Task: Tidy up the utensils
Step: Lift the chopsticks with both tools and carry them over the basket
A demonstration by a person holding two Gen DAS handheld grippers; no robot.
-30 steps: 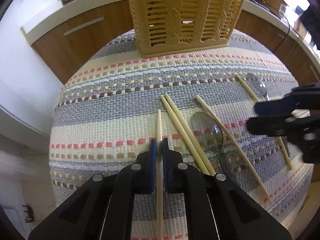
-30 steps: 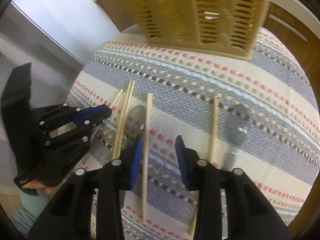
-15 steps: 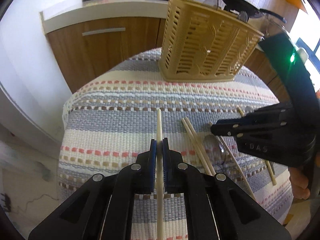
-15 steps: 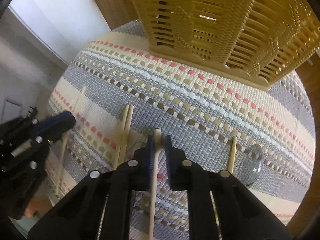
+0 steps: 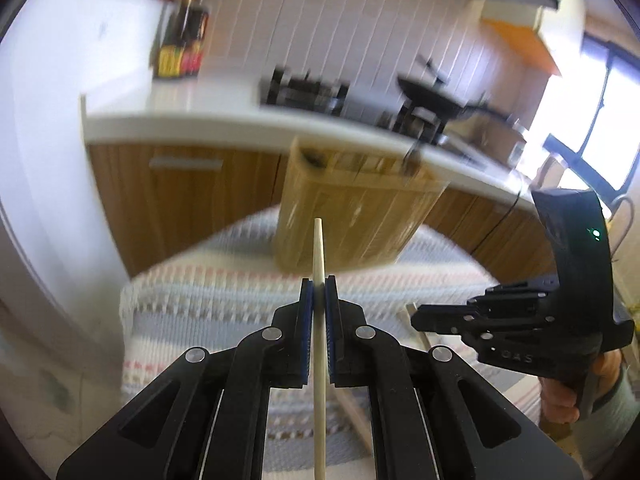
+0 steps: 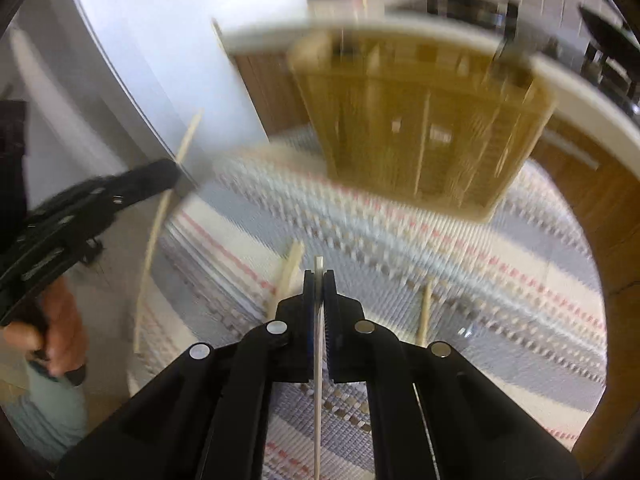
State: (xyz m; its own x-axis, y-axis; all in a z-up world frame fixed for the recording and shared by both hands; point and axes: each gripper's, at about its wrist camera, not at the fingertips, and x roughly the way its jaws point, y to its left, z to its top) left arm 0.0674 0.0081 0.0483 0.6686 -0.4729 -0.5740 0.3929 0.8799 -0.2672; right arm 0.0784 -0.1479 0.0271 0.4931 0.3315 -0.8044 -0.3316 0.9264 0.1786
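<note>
left black two-finger gripper point(image 5: 319, 280) pinches a pale wooden chopstick point(image 5: 318, 248); right gripper point(image 6: 319, 274) clamps another chopstick point(image 6: 318, 340). both point at the tan slatted plastic basket point(image 6: 424, 120), upper frame, likely their drop-off.

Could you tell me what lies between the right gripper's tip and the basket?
In the right wrist view, only bare striped cloth lies between the right gripper, shut on a chopstick, and the basket.

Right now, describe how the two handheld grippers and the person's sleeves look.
Both grippers are matte black plastic linkages with round silver pivot pins and blue pads lining the fingers. From the left wrist camera, the right gripper has a tall black housing with a small green light and faint embossed lettering on its side. The left gripper shows the same black build. Both sleeves look pale grey-green.
</note>
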